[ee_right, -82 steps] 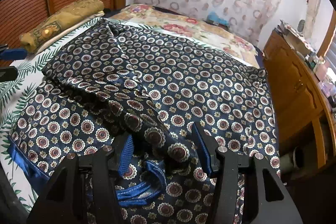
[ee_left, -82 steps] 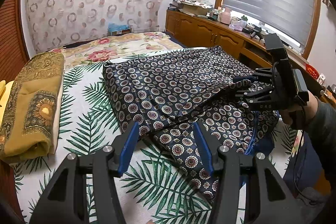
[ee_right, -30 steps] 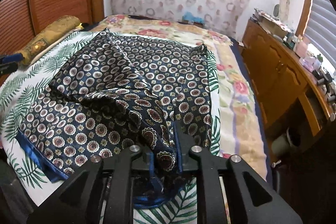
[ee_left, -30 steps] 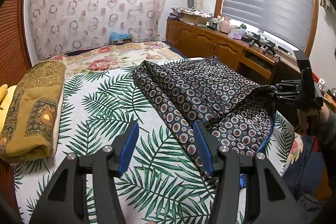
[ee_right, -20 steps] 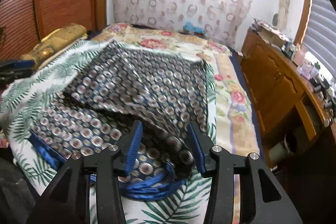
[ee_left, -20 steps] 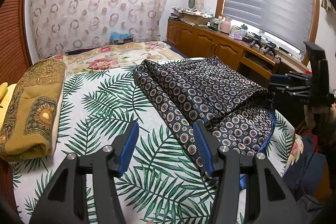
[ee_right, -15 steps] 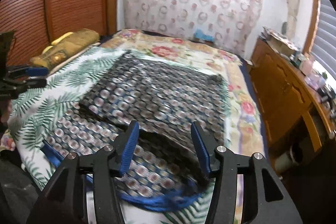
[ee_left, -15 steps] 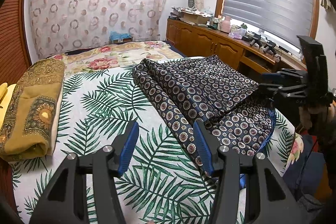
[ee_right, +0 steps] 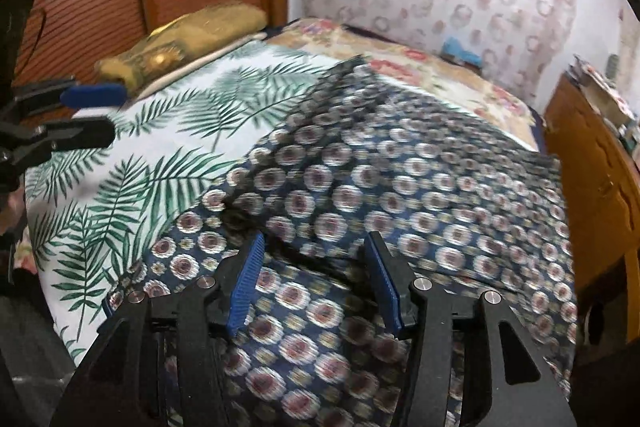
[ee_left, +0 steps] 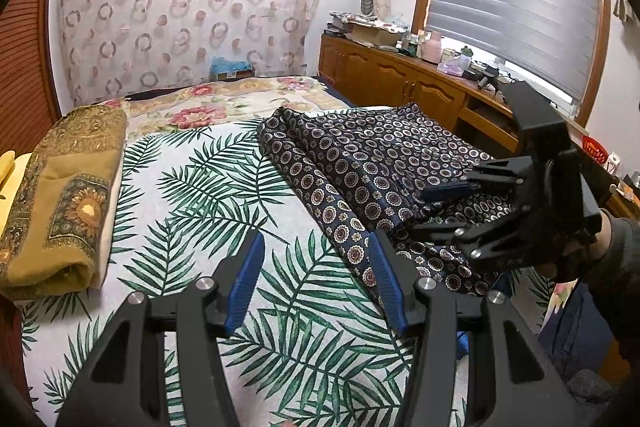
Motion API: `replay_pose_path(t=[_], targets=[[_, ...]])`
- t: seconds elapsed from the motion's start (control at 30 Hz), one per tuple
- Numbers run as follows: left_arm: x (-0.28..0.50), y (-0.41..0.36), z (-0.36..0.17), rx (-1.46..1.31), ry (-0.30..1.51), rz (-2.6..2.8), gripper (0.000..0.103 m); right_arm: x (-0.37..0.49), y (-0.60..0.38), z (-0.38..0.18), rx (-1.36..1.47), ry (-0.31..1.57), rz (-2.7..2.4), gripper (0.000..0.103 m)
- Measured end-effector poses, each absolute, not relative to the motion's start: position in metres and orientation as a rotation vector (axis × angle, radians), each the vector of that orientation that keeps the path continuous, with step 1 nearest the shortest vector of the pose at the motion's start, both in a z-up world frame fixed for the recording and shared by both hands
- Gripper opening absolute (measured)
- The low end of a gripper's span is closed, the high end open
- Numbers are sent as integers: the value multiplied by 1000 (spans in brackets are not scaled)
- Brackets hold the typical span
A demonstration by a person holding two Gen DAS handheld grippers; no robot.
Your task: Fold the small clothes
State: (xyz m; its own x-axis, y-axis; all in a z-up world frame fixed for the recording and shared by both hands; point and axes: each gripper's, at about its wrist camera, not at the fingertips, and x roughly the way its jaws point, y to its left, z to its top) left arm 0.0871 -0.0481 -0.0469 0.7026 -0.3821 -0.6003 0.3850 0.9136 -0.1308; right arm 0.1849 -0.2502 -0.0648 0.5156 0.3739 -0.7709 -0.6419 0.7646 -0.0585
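- The bed, spread with a palm-leaf print sheet, fills most of both views.
- The navy patterned garment lies folded over itself on the bed's side nearest the wooden counter, a second layer resting on top of the lower one; the right wrist view shows it blurred.
- A folded mustard blanket sits along the opposite edge of the bed, well apart from the garment.
- The right tool hovers low over the garment's near fold, its blue pads spread apart and gripping nothing.
- The left tool hangs above the bare sheet just beside the garment's edge, likewise released, nothing between its pads.
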Motion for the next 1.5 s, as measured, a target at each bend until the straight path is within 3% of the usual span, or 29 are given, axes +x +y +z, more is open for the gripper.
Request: replay_pose_path(t=[0.43, 0.63, 0.67, 0.73, 0.8, 0.83, 1.23, 1.5], targets=[[88, -47, -47, 1, 670, -426, 53, 206, -229, -85, -438, 885, 638, 53], [88, -48, -49, 4, 673, -428, 53, 210, -234, -85, -412, 884, 646, 48], [88, -48, -49, 4, 675, -429, 53, 210, -235, -84, -411, 880, 643, 46], [89, -49, -50, 6, 678, -430, 53, 212, -237, -83, -412, 870, 630, 31], [90, -50, -51, 9, 682, -434, 53, 212, -240, -80, -406, 859, 627, 10], [91, -51, -52, 12, 684, -435, 53, 213, -244, -76, -390, 845, 628, 6], [136, -59, -60, 30, 744, -454, 53, 268, -320, -8, -242, 702, 495, 4], [186, -83, -69, 60, 799, -486, 53, 327, -360, -8, -235, 724, 423, 4]])
